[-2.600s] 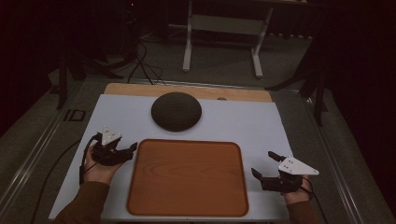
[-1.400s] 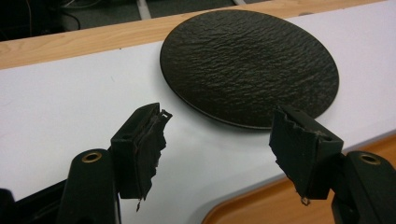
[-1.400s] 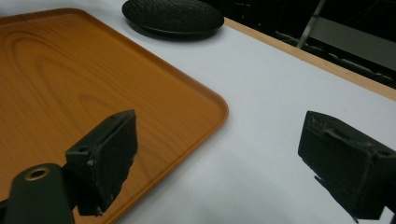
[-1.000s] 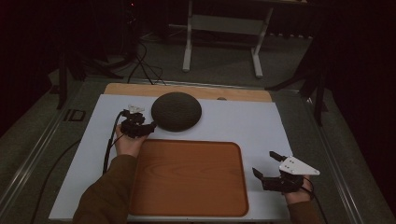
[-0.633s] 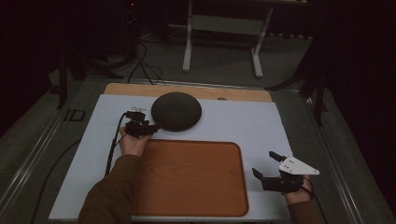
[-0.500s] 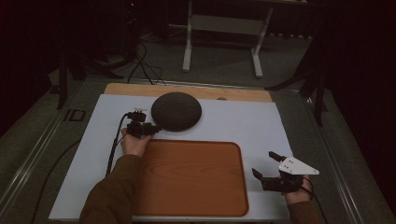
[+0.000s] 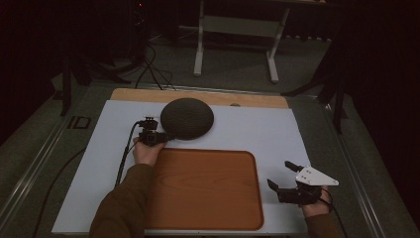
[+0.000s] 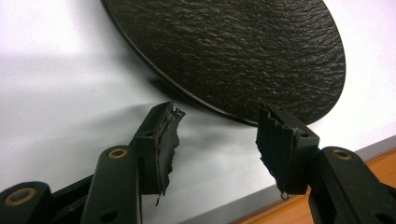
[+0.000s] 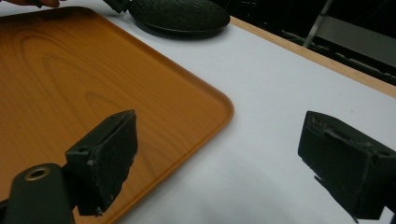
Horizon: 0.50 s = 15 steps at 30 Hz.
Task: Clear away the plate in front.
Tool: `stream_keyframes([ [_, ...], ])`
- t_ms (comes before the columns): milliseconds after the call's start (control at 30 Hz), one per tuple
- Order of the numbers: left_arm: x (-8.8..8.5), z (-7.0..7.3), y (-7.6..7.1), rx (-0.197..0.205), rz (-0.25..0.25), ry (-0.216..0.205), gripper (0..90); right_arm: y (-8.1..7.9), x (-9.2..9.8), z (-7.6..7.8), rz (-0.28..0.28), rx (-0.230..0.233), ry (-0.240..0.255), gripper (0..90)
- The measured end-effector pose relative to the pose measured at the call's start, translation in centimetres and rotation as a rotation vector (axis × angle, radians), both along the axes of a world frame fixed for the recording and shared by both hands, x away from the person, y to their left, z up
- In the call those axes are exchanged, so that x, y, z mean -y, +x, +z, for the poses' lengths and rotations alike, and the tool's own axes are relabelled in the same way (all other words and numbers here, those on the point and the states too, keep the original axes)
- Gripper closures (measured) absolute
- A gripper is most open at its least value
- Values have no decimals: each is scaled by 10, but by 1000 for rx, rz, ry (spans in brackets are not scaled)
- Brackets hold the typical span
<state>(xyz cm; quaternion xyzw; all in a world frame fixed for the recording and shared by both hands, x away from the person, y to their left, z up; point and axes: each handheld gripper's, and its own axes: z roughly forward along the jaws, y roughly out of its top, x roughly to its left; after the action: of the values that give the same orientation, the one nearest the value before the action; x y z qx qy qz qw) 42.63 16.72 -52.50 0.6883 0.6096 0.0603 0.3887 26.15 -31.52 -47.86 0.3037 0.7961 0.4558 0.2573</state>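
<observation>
A dark round plate point(image 7: 187, 118) with a rough slate-like surface lies at the back middle of the white table point(image 7: 277, 134). My left gripper point(image 7: 159, 137) is at its front left edge. In the left gripper view the left gripper point(image 8: 217, 116) is open, the plate point(image 8: 233, 46) rim lying just ahead of and between the fingertips, apart from both pads. An orange wooden tray point(image 7: 203, 191) lies empty in front. My right gripper point(image 7: 278, 173) rests open beside the tray's right edge; in the right gripper view the right gripper point(image 9: 219, 149) has nothing between its jaws.
A wooden strip point(image 7: 198, 95) runs along the table's far edge. The left gripper's black cable point(image 7: 124, 158) trails over the table left of the tray. Beyond the table stand a metal frame point(image 7: 237, 29) and floor cables point(image 7: 148, 64). The tray point(image 9: 70, 70) corner lies under the right gripper's left jaw.
The left hand has carried its gripper from the table left of the tray up to the plate's front left edge, edging closer in the last second. The right gripper has stayed put.
</observation>
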Motion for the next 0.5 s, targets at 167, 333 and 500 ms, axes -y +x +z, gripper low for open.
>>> stream_keyframes([
  [167,4,-2,5,-29,-14,-35,525,0,0,0,2,0,-3,115],
  [333,1,-4,7,-47,-16,-83,551,0,0,0,3,-2,-3,115],
  [500,1,-9,11,-76,11,-177,502,0,-1,0,6,-5,-8,115],
])
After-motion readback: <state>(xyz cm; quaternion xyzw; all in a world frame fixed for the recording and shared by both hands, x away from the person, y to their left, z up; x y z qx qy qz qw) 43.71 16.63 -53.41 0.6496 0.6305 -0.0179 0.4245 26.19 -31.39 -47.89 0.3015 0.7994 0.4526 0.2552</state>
